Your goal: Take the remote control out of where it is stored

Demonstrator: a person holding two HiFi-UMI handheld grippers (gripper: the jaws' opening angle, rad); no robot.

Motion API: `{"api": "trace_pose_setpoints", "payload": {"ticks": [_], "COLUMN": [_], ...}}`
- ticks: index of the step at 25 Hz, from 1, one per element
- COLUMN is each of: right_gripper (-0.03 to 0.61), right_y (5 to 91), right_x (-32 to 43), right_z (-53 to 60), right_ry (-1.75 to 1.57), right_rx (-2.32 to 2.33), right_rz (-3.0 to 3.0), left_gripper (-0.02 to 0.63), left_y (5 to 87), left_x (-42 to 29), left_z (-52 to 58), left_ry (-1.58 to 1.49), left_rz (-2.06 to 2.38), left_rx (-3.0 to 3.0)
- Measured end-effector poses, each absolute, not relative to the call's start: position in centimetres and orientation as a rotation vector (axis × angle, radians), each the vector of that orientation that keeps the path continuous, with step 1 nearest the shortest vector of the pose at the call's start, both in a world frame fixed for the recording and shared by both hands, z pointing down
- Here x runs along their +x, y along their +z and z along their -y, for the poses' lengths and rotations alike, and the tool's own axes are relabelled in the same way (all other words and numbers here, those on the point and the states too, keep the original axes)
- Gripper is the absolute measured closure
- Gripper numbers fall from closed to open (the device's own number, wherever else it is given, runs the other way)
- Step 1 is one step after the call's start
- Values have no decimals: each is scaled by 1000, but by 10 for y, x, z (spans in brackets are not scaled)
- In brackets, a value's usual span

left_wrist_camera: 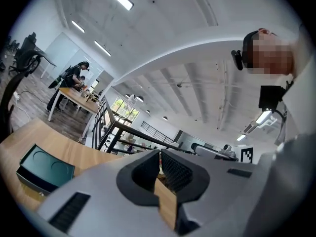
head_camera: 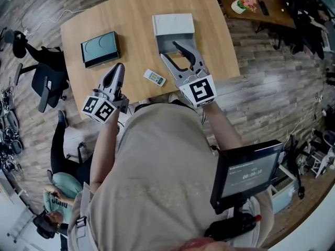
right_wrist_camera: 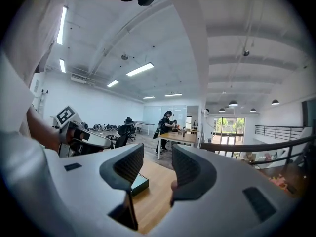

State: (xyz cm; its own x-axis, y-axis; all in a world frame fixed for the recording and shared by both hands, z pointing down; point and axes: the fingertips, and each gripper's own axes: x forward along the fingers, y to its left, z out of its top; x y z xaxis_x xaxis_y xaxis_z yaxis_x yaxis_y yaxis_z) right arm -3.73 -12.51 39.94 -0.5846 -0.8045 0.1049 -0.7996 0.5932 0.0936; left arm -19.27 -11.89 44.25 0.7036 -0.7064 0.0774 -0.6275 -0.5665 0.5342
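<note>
The remote control (head_camera: 154,77), white with small buttons, lies flat on the wooden table (head_camera: 136,20) near its front edge. It sits between my two grippers and touches neither. My left gripper (head_camera: 118,70) is raised to the remote's left, its jaws shut with nothing in them; in the left gripper view (left_wrist_camera: 159,169) the pads meet. To the remote's right, my right gripper (head_camera: 178,56) hangs with its jaws apart and empty, in front of a light grey box (head_camera: 172,24). In the right gripper view (right_wrist_camera: 150,174) only bare table shows in the gap.
A dark teal box (head_camera: 99,48) (left_wrist_camera: 43,171) (right_wrist_camera: 139,182) stands on the table's left part. Office chairs (head_camera: 44,77) stand to the left of the table. Another table with a flower pot (head_camera: 243,3) is at the far right. People work at a distant desk (right_wrist_camera: 170,127).
</note>
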Motion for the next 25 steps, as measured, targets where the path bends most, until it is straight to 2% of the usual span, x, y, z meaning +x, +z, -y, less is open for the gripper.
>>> {"api": "trace_pose_setpoints", "payload": {"ticks": [8, 25], "right_gripper": [391, 391], "right_y": [370, 429], "right_x": [5, 65], "right_z": [93, 24], "right_ry": [-183, -109], "right_rx": [1435, 1323], "right_rz": [2672, 2674], "left_gripper": [607, 607], "left_y": [413, 459], "left_x": [-158, -111], "left_z": [106, 17], "left_ry": [-196, -140], "left_rz": [1023, 1121], "left_rx": [2454, 2364]}}
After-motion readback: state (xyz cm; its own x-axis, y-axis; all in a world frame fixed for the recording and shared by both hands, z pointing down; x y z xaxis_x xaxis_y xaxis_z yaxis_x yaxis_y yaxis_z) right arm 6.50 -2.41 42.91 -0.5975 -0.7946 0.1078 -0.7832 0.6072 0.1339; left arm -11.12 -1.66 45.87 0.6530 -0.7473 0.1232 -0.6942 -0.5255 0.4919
